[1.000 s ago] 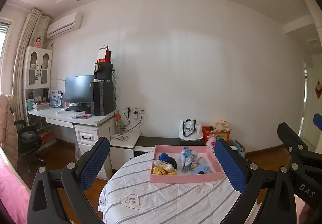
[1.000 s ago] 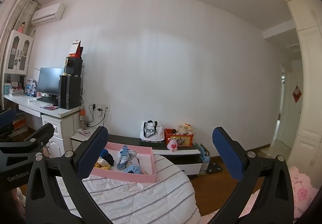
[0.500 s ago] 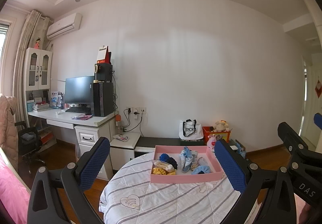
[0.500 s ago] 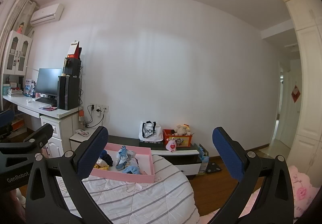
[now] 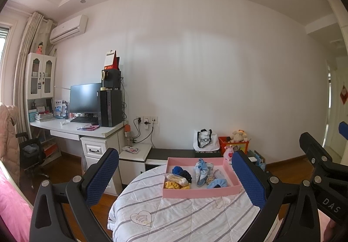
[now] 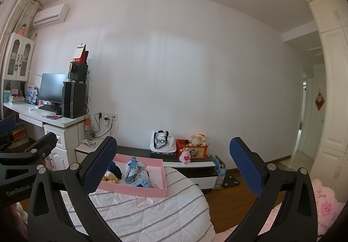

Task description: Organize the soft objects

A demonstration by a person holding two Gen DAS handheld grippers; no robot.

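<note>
A pink tray (image 5: 202,192) sits on a round table with a striped white cover (image 5: 184,216). In it lie several soft items: a dark blue one (image 5: 181,171), a yellow one (image 5: 174,185), pale blue cloths (image 5: 202,171) and a blue one (image 5: 217,183). My left gripper (image 5: 175,179) is open and empty, held above the table short of the tray. My right gripper (image 6: 171,168) is open and empty, right of the tray (image 6: 134,189); the soft items (image 6: 132,169) show there too.
A white desk (image 5: 76,129) with a monitor and computer tower stands at the left. A low dark bench (image 5: 171,153) behind the table carries a white bag (image 5: 205,141) and a red toy box (image 5: 233,146). Pink bedding (image 6: 324,200) lies at the right.
Both views have shifted slightly, with the tray a little nearer and lower. Both grippers stay open and empty.
</note>
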